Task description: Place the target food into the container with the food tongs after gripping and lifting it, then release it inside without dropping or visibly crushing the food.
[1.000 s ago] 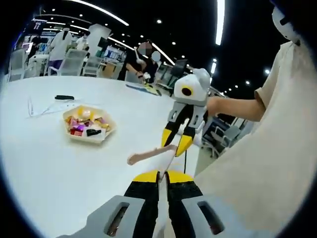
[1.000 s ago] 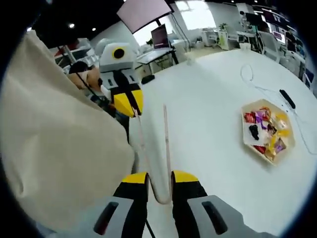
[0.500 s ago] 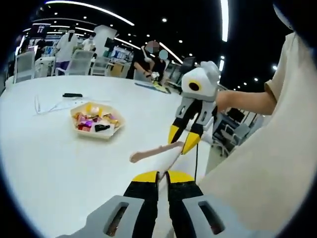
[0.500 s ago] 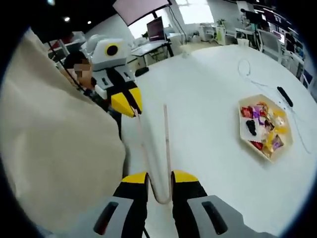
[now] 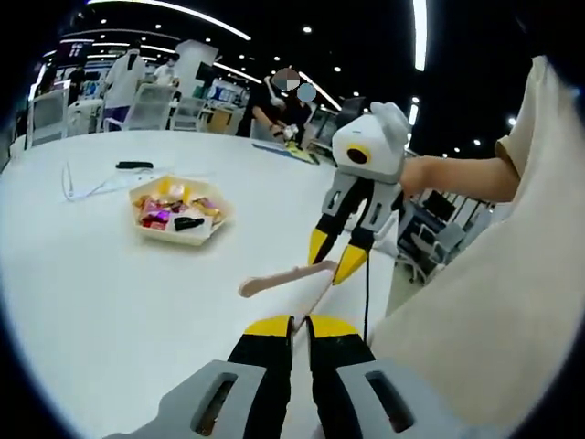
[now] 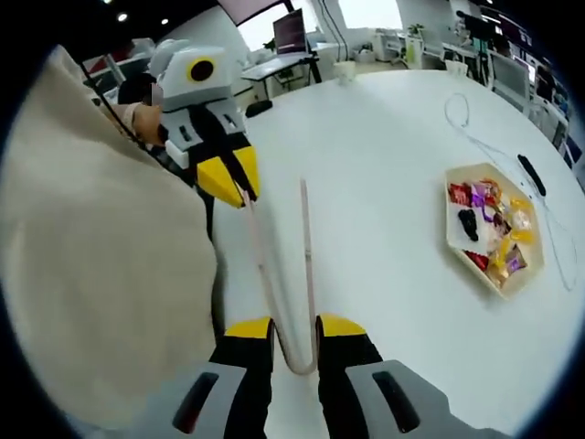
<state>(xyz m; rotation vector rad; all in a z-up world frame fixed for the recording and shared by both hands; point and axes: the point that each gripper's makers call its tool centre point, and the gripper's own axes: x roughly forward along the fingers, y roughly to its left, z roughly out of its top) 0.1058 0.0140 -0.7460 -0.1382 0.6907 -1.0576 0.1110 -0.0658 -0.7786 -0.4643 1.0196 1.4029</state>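
You've got the tongs (image 6: 285,274) held between both grippers, above the table (image 5: 101,302) and well short of the food. In the right gripper view, the right gripper (image 6: 295,331) is closed on the U-bend end, w/ the two arms running forward and splayed open at the tips. The left gripper (image 6: 230,178) pinches one arm near its tip. In the left gripper view it reads the other way round: the left gripper (image 5: 300,326) is clamped on a thin arm, and the right gripper (image 5: 335,261) comes in from the right to grip the tongs (image 5: 291,277).

Step, as I judge it: still sorting your hold on the tongs; no food picked.

Next you'd need one firm hold that lets the arms squeeze, then carry the tips over to the tray (image 6: 454,240).

Tongs look pale, thin, springy, prob. plastic or wood; can't tell which. The tray is a cream hexagon, shallow, w/ wrapped sweets (image 6: 494,227) in red, purple, yellow and a dark piece. Wrappers look glossy and crinkly, so likely slippery. Table is white, smooth, matte. A cable (image 5: 87,186) and a dark bar (image 5: 133,165) lie beyond the tray.
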